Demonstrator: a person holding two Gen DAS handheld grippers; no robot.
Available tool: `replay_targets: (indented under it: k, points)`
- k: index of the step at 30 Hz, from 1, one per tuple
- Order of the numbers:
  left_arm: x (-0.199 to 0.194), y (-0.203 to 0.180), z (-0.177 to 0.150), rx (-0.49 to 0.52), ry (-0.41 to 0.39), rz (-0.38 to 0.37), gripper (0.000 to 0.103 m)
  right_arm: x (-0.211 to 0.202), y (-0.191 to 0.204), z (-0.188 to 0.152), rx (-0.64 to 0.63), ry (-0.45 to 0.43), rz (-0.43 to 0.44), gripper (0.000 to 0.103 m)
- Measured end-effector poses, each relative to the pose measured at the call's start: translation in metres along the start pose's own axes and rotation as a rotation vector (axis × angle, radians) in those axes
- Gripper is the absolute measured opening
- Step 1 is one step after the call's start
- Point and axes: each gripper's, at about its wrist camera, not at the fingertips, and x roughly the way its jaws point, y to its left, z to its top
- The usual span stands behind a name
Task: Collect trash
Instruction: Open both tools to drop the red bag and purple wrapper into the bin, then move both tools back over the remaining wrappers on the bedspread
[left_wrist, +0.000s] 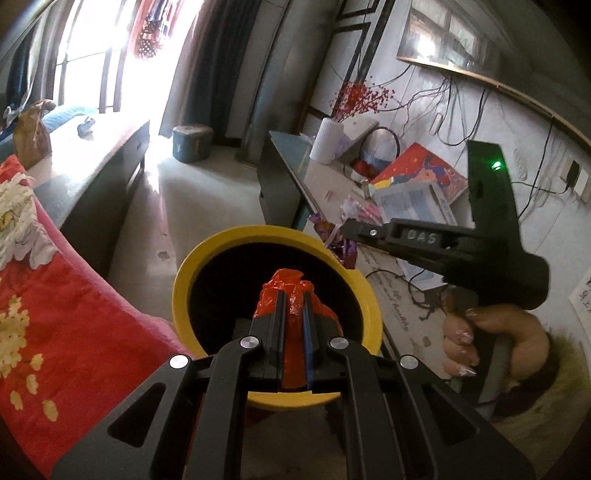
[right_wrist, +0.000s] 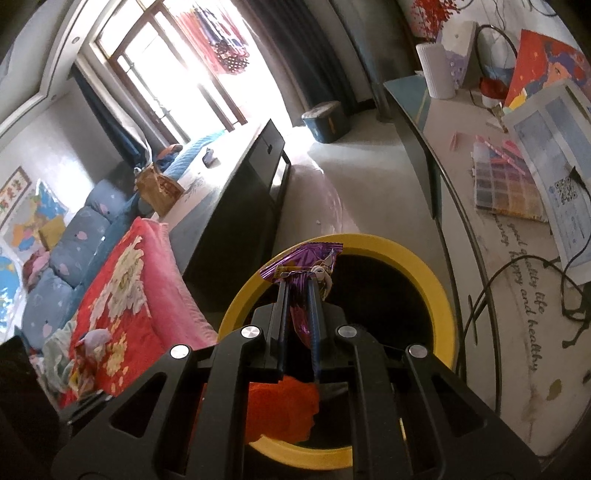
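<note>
A yellow bin (left_wrist: 184, 291) with a black inside stands on the floor between the bed and the desk; it also shows in the right wrist view (right_wrist: 439, 291). My left gripper (left_wrist: 293, 299) is shut on a red plastic bag (left_wrist: 288, 282) and holds it over the bin's mouth. My right gripper (right_wrist: 299, 286) is shut on a purple foil wrapper (right_wrist: 306, 258) above the bin's far-left rim. In the left wrist view the right gripper (left_wrist: 347, 227) reaches in from the right with the wrapper (left_wrist: 338, 243) at the bin's far rim. The red bag (right_wrist: 280, 410) shows below my right gripper.
A bed with a red and pink flowered blanket (right_wrist: 122, 280) lies left of the bin. A desk (right_wrist: 517, 280) with papers, cables, a white vase (right_wrist: 437, 72) and a colour chart is on the right. A dark cabinet (right_wrist: 236, 206) and a blue box (right_wrist: 325, 120) stand farther back.
</note>
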Motion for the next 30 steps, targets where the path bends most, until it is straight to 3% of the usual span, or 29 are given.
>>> replay_targets:
  k: [1,3,4,5,7,9,13,30]
  points:
    - [0.005,0.002,0.0,-0.005,0.006,-0.003,0.01,0.002,-0.002,0.0,0.008,0.01,-0.001,0.009]
    - [0.015,0.007,0.001,-0.019,0.02,-0.001,0.042,0.005,-0.004,-0.001,0.02,0.022,-0.01,0.017]
    - [0.018,0.011,0.001,-0.025,0.019,0.008,0.073,0.006,-0.004,-0.002,0.022,0.023,-0.016,0.024]
    - [0.019,0.012,-0.001,-0.027,0.015,0.013,0.08,0.007,-0.005,-0.003,0.023,0.026,-0.025,0.033]
    - [0.017,0.019,-0.003,-0.038,0.014,0.042,0.081,0.007,-0.004,-0.004,0.025,0.018,-0.035,0.036]
    - [0.009,0.026,-0.004,-0.055,-0.001,0.089,0.092,0.006,-0.002,-0.004,0.012,0.007,-0.049,0.039]
    - [-0.014,0.039,-0.003,-0.075,-0.047,0.167,0.095,0.001,0.009,-0.007,-0.007,-0.025,-0.051,0.051]
    - [-0.125,0.093,-0.012,-0.155,-0.245,0.393,0.096,-0.011,0.104,-0.034,-0.233,-0.039,0.11,0.057]
